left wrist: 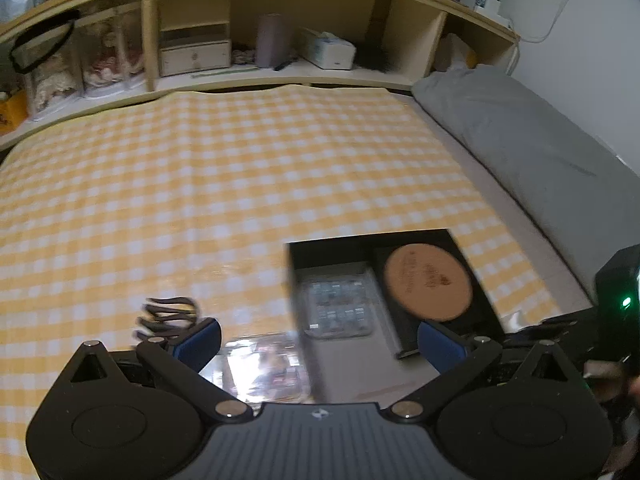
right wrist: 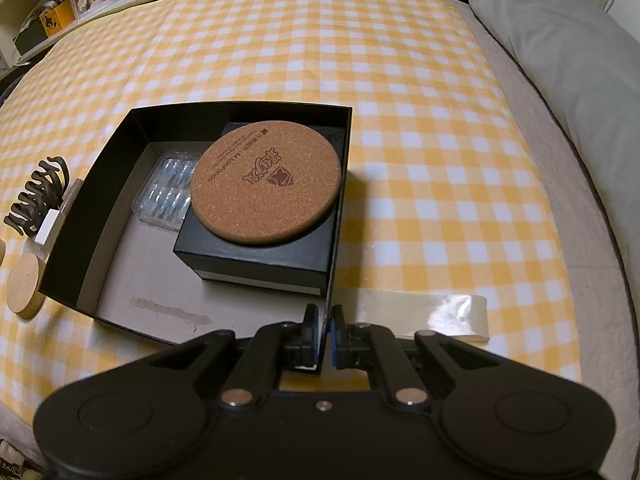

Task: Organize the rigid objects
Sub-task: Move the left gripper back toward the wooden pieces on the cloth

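An open black box point(right wrist: 100, 184) lies on the yellow checked cloth. Inside it, a round cork coaster point(right wrist: 266, 182) rests on a smaller black box point(right wrist: 256, 256), and a clear blister pack point(right wrist: 166, 196) lies beside that. My right gripper point(right wrist: 326, 320) is shut on the box's right wall near its front corner. In the left wrist view the same box point(left wrist: 294, 276), coaster point(left wrist: 428, 284) and blister pack point(left wrist: 336, 304) show. My left gripper point(left wrist: 320, 344) hangs wide open above the box's left wall, with a blurred clear plastic case point(left wrist: 260, 364) below it, untouched.
A black hair claw point(right wrist: 34, 200) point(left wrist: 168, 316) and a round wooden lid point(right wrist: 24, 288) lie left of the box. A strip of clear tape point(right wrist: 432, 312) lies to its right. A grey pillow point(left wrist: 520, 140) lines the right side, wooden shelves point(left wrist: 280, 76) the far end.
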